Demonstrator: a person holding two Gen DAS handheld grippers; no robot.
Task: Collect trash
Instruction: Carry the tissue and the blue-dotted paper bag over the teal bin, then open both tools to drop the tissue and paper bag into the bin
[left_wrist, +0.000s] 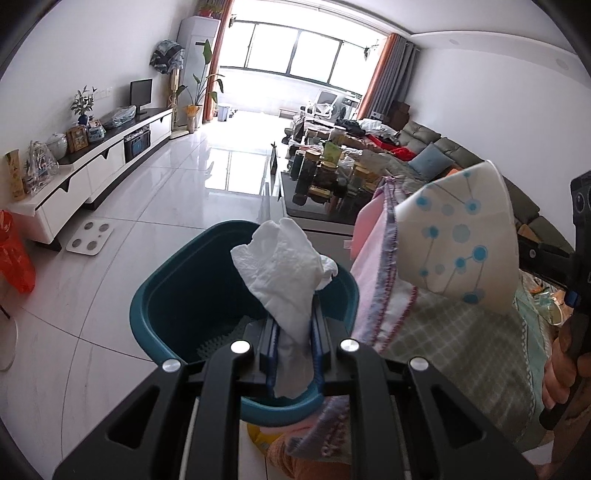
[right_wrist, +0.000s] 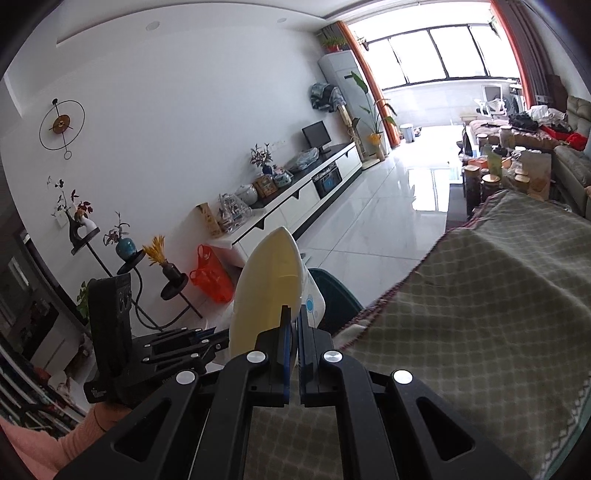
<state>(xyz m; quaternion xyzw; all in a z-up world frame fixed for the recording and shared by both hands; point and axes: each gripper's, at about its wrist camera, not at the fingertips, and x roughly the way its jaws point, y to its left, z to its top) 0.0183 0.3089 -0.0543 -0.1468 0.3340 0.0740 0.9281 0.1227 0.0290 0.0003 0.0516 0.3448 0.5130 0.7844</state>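
Fingers of the left gripper (left_wrist: 291, 332) pinch a tissue (left_wrist: 284, 266) directly over the open bin (left_wrist: 155, 295) below them; it looks ready to drop, not yet released.

Right gripper (right_wrist: 293, 332) fingers are clamped on a flattened cup (right_wrist: 267, 284), the bin's rim (right_wrist: 332, 291) just beyond them. Neither piece is binned yet; whether other trash remains is unclear.

hidden: crumpled white tissue (left_wrist: 284, 266) covering teal plastic bin (left_wrist: 166, 295) interior | flattened white paper cup (right_wrist: 266, 288) blocking bin | orange plastic bag (left_wrist: 14, 254) running off-frame
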